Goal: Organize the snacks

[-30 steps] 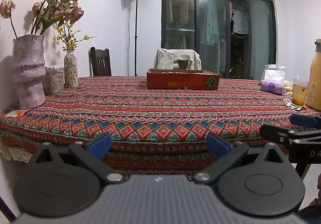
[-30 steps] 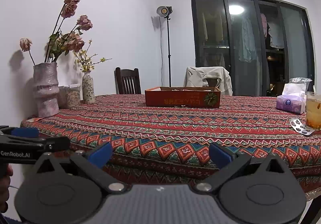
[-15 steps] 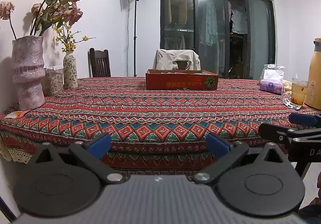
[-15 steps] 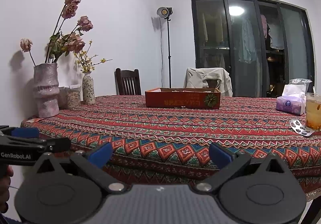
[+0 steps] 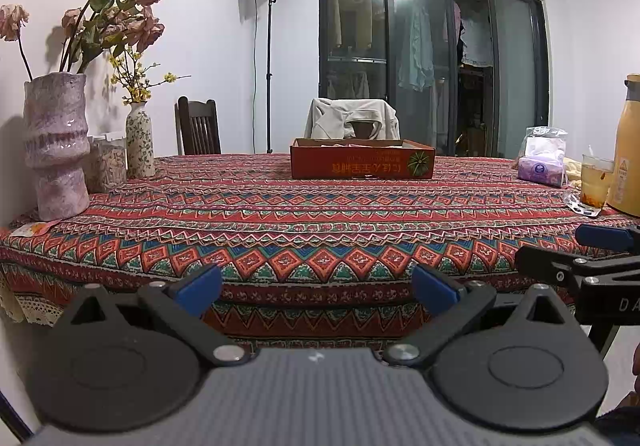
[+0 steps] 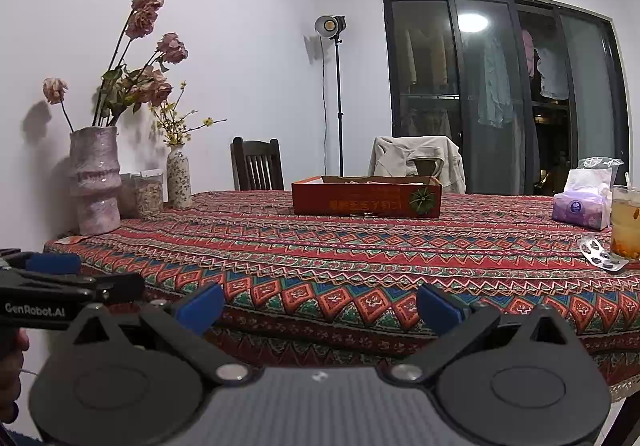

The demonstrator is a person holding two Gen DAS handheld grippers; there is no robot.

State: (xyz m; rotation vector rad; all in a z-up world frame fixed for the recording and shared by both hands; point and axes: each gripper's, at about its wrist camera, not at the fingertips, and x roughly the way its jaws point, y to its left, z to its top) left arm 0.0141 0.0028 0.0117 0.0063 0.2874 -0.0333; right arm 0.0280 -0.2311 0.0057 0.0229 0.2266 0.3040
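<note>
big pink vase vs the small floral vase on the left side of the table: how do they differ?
The big pink vase is wide, ribbed and mottled pink; the small floral vase is slim with a fine speckled pattern. The big pink vase holds tall wilted pink roses; the small floral vase holds thin sprigs with yellow blossoms. The big pink vase stands nearer the front table edge, the small floral vase farther back. Both stand upright by the wall.

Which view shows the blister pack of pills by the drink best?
The right wrist view: the blister pack lies fully visible on the tablecloth, dark pills distinguishable, beside the glass of drink. In the left wrist view the pack appears smaller, near the glass, details unclear.
</note>
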